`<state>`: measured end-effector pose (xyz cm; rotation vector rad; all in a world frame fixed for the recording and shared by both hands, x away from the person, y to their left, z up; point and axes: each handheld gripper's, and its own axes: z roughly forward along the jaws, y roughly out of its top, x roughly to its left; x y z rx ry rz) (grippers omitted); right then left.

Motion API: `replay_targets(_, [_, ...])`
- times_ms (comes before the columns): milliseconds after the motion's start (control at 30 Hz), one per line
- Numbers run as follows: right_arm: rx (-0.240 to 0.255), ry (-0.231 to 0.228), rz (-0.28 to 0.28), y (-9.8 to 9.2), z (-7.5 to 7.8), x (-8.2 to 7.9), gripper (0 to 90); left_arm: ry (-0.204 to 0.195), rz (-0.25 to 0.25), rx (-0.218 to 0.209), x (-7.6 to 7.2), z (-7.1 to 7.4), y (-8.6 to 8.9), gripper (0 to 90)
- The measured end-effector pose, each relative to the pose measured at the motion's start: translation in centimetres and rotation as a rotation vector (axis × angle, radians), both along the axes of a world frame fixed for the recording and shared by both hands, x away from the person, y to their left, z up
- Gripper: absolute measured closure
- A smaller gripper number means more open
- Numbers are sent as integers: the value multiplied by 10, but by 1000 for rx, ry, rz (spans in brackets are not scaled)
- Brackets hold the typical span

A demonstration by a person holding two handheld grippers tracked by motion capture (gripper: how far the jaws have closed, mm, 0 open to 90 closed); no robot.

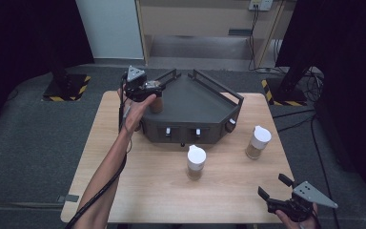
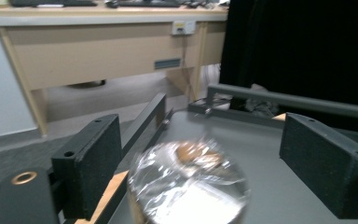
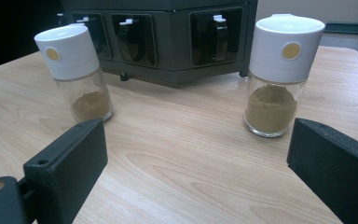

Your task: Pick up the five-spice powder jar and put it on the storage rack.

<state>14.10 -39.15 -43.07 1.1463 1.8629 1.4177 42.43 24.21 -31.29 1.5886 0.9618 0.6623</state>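
Note:
A spice jar (image 1: 156,104) with brown powder stands on the left corner of the dark grey rack (image 1: 198,98). My left gripper (image 1: 155,89) hangs just over it. In the left gripper view the jar's shiny clear end (image 2: 189,186) is blurred between the two jaws, which stand wide and clear of the glass. Two more white-capped jars stand on the wooden table (image 1: 138,191): one in the middle (image 1: 196,162) and one to the right (image 1: 258,142). My right gripper (image 1: 272,186) rests open near the front right corner, facing the middle jar (image 3: 74,70) and the right jar (image 3: 277,74), with nothing between its jaws.
The rack has raised rails (image 1: 219,88) on its far sides and small white-tipped switches (image 3: 219,28) along its front face. A desk (image 2: 98,51) and cables stand beyond the table. Black stands flank the table on the floor.

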Motion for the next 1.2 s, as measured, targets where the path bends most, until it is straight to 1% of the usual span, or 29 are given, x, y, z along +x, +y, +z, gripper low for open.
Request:
replay_targets(67, [-2,3,1,0,0,0,48,-11,-13,2,-5,6,2,95])
replay_targets(167, [-2,3,4,0,0,1,48,-18,-45,-15,-12,15,8,77])
replay_targets(233, [-2,2,3,0,0,1,47,-21,-80,-21,-15,21,13,65])
replay_targets(333, [-3,1,4,0,0,1,47,-14,-109,-6,-22,30,18,42])
replay_targets(400, [-3,1,5,1,0,1,48,-18,-128,-6,-29,35,20,40])
replay_targets(567, [-6,0,4,1,1,0,47,-25,-169,15,-44,44,24,26])
replay_targets(633, [-7,1,5,1,1,0,48,-28,-179,26,-50,45,26,25])
replay_targets(833, [-14,1,10,2,1,0,47,-38,-191,32,-71,40,35,23])
replay_targets(933, [-14,-3,10,2,1,0,47,-35,-197,49,-81,39,39,22])
replay_targets(1000, [-12,-5,8,2,1,0,47,-39,-211,40,-87,35,44,22])
replay_targets(1067, [-11,-4,6,2,1,0,47,-41,-223,39,-94,32,48,22])
replay_targets(1100, [-11,-4,6,2,1,0,47,-41,-223,39,-94,32,48,22])
replay_targets(1200, [-11,-7,5,2,1,0,46,-46,-244,30,-104,28,53,21])
